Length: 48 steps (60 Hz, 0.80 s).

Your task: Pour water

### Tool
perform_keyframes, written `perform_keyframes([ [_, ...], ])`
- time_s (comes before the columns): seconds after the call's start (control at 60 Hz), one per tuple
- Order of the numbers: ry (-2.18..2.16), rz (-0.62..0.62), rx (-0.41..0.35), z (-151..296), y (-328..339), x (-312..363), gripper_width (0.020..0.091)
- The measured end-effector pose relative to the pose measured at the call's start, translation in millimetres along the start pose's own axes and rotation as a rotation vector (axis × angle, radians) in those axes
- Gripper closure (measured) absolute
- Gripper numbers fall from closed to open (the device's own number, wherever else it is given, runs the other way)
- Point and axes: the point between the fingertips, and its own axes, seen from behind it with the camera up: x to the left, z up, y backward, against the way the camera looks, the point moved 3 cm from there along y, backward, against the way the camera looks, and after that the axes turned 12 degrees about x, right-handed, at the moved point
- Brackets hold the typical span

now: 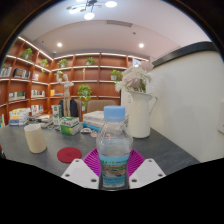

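Gripper view is filled at its lower middle by a clear plastic water bottle (pixel 115 148) with a pale blue cap, which stands upright between the two fingers of the gripper (pixel 114 172). The magenta pads (pixel 95 160) are seen pressed against the bottle at either side of its lower body, with no gap visible, so the bottle is judged to be clamped by both fingers. The grip is taken low on the body, probably so that the neck and cap are left free. The cap appears to be on; whether it is screwed down cannot be told. The bottle is held vertical, which suits carrying, since nothing would be spilled before the receiving vessel is reached.

On the grey table (pixel 170 150), ahead and to the left of the fingers, a pale cup (pixel 36 138) is set upright with its mouth open, and it is judged to be the likely target for the water. Just beside it, nearer the bottle, a red round coaster (pixel 69 155) lies flat. A white jug holding flowers (pixel 138 108) is placed beyond the bottle to the right, well apart from the cup. Small boxes (pixel 68 126) are gathered further back, and wooden shelves (pixel 30 80) line the wall behind.

Pouring is judged not yet begun.
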Motion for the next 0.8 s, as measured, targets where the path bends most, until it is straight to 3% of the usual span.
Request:
perform_keyframes([
  [0.267, 0.101, -0.003, 0.022, 5, 7, 10, 0.0813],
  [0.55, 0.577, -0.078, 0.022, 50, 1, 69, 0.0814],
  [0.8, 1.218, -0.259, -0.085, 83, -37, 139, 0.0815],
])
